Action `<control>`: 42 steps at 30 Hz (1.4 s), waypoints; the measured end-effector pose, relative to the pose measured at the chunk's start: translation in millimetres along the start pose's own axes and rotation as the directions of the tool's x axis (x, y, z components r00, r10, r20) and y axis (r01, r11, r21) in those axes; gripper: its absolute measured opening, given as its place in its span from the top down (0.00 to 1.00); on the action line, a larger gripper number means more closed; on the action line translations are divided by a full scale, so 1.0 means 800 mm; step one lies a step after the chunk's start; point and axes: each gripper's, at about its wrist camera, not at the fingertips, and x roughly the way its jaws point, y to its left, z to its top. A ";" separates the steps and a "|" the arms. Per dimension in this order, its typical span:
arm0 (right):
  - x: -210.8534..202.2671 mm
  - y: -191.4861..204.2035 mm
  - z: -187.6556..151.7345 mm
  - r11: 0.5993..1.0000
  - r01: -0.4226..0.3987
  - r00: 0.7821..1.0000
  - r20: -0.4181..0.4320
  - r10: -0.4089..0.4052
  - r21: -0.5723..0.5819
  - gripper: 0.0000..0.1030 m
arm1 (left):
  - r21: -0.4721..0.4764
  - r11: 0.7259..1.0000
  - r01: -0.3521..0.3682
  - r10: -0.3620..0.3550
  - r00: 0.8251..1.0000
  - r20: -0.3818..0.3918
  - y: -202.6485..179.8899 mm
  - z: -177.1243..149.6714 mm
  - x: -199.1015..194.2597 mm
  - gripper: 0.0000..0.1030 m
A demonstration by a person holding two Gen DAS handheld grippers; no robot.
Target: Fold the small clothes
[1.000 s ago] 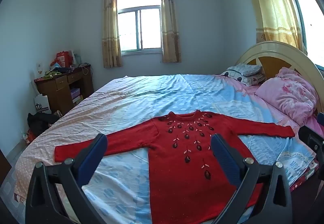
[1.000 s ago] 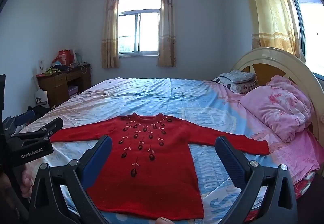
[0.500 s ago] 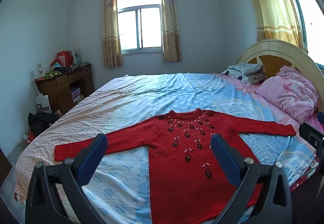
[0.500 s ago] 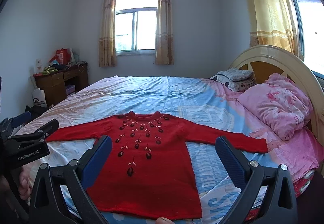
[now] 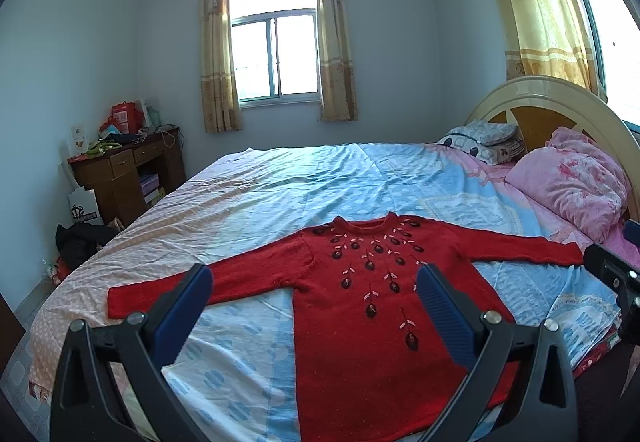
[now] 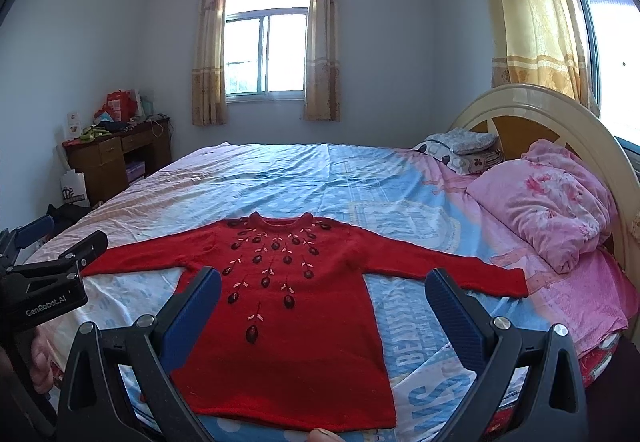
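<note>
Bedroom light falls on the bed, where the red sweater lies flat, sleeves spread. Left gripper and right gripper hover wide open, empty. Pinching the bedsheet together with the knit could spoil the fold.

"GenRobot.AI" stands in white on the black body of the left gripper, and the bedsheet shows large partial letters, "BEAUTY" among them, not surely readable.

so there's one red sweater on one bed, two pillows, one pink quilt, one desk, two windows, two grippers.
</note>
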 end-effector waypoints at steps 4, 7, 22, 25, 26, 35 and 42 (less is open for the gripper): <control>0.001 -0.001 0.003 1.000 0.000 1.000 -0.003 0.000 -0.001 0.01 | 0.001 1.000 0.000 0.000 1.000 0.001 0.000 0.000 0.001 0.00; 0.001 0.000 0.001 1.000 0.000 1.000 -0.003 0.000 -0.001 0.01 | 0.001 1.000 0.000 0.000 1.000 0.000 0.000 0.001 0.000 0.00; 0.006 0.000 0.001 1.000 -0.004 1.000 -0.014 0.004 -0.002 0.01 | 0.003 1.000 0.000 0.000 1.000 0.000 -0.001 0.000 0.000 0.00; 0.006 0.001 0.000 1.000 -0.002 1.000 -0.014 0.002 -0.003 0.01 | 0.002 1.000 -0.001 0.001 1.000 0.000 -0.001 0.000 0.000 0.00; 0.007 0.000 0.000 1.000 -0.004 1.000 -0.016 0.004 -0.003 0.01 | 0.002 1.000 -0.001 0.001 1.000 0.000 -0.001 0.000 0.000 0.00; 0.009 -0.001 -0.001 1.000 -0.010 1.000 -0.023 0.009 -0.009 0.01 | 0.004 1.000 -0.001 0.001 1.000 0.001 -0.001 0.000 0.000 0.00; 0.008 0.000 -0.002 1.000 -0.010 1.000 -0.028 0.010 -0.008 0.01 | 0.004 1.000 -0.002 0.002 1.000 0.000 -0.002 0.000 0.000 0.00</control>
